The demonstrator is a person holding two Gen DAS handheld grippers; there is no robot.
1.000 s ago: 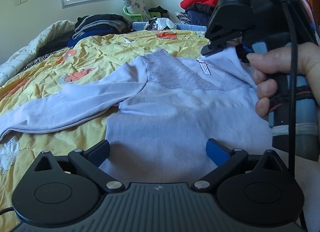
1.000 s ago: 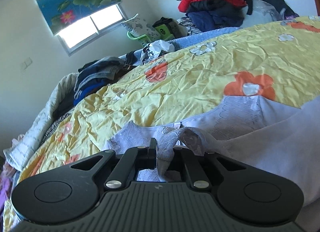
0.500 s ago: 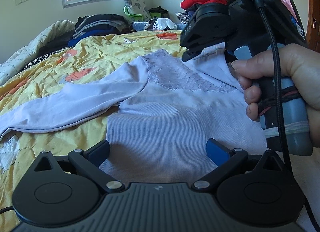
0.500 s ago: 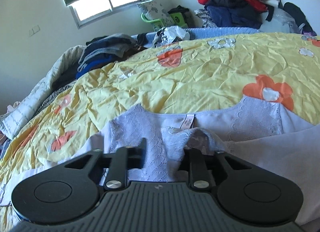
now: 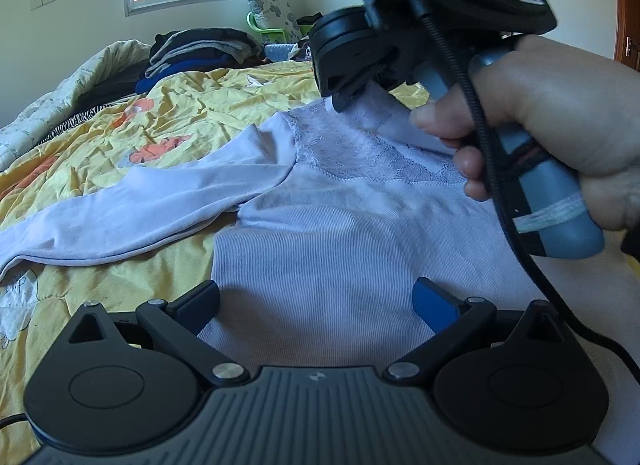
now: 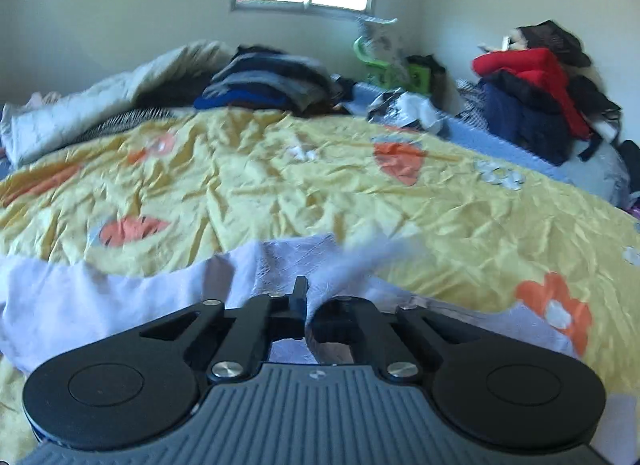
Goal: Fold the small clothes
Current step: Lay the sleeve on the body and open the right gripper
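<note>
Right gripper [image 6: 306, 305], jaws clamped on the neckline of a pale lilac long-sleeved top [image 5: 340, 241], lifts it off the yellow floral quilt [image 5: 200, 113]; left gripper [image 5: 316, 305] gapes empty nearby.

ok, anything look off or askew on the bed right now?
Mostly the lavender top: its collar is pinched in the right gripper and lifted off the yellow quilt, so the neckline bunches. The long sleeve trails sideways, unfolded. No damage visible.
</note>
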